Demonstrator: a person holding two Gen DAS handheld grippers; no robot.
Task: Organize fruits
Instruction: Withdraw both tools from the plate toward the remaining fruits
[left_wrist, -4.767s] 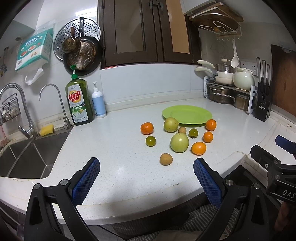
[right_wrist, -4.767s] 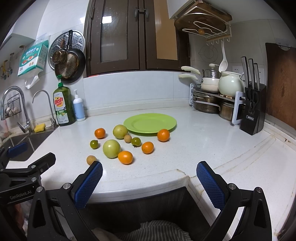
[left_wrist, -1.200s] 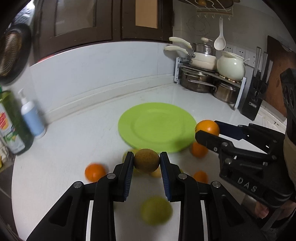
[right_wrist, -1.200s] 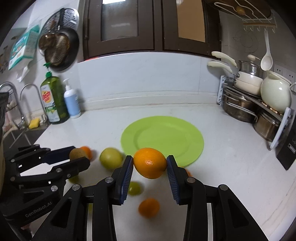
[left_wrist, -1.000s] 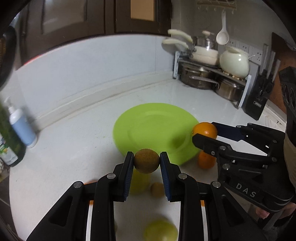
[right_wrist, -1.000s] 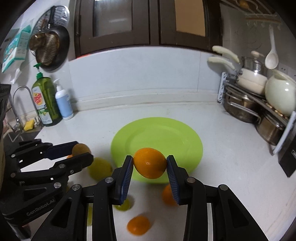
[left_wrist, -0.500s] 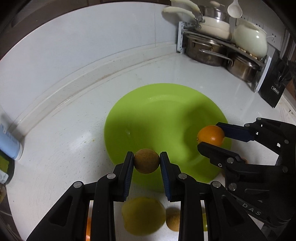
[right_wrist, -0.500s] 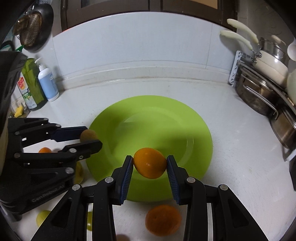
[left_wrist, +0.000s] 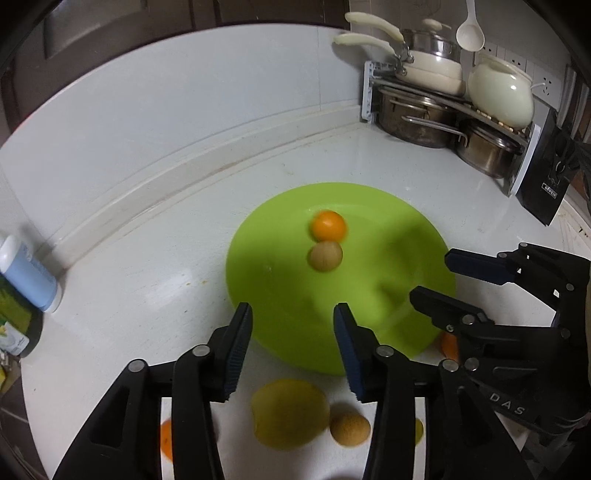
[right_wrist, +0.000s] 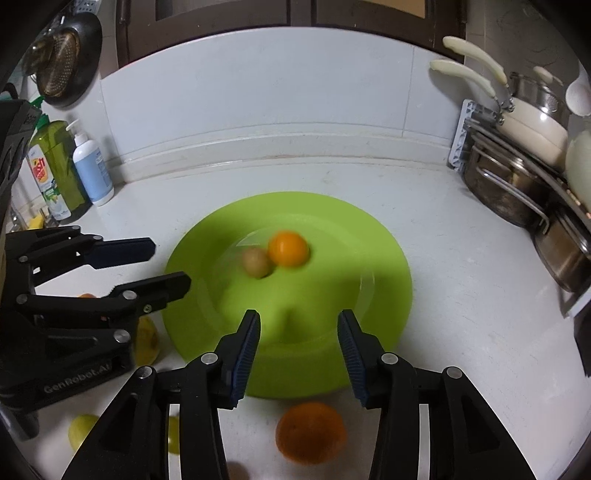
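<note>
A green plate (left_wrist: 388, 295) lies on the white counter; it also shows in the right wrist view (right_wrist: 351, 266). On it sit an orange (left_wrist: 328, 225) and a small brown fruit (left_wrist: 325, 255), touching; both show blurred in the right wrist view, the orange (right_wrist: 288, 248) and the brown fruit (right_wrist: 257, 262). My left gripper (left_wrist: 292, 341) is open and empty over the plate's near rim. My right gripper (right_wrist: 298, 345) is open and empty over the plate's near edge. Each gripper shows in the other's view, the right (left_wrist: 439, 277) and the left (right_wrist: 168, 264).
Loose fruit lies in front of the plate: a yellow-green fruit (left_wrist: 290, 413), a small brown fruit (left_wrist: 349, 428), an orange (right_wrist: 311, 432). Pots on a rack (left_wrist: 443, 110) and a knife block (left_wrist: 543, 184) stand at the right. Soap bottles (right_wrist: 74, 166) stand at the left.
Both grippers have opened and let go. The orange and the small brown fruit have dropped onto the plate and lie side by side. Both grippers have pulled back a little.
</note>
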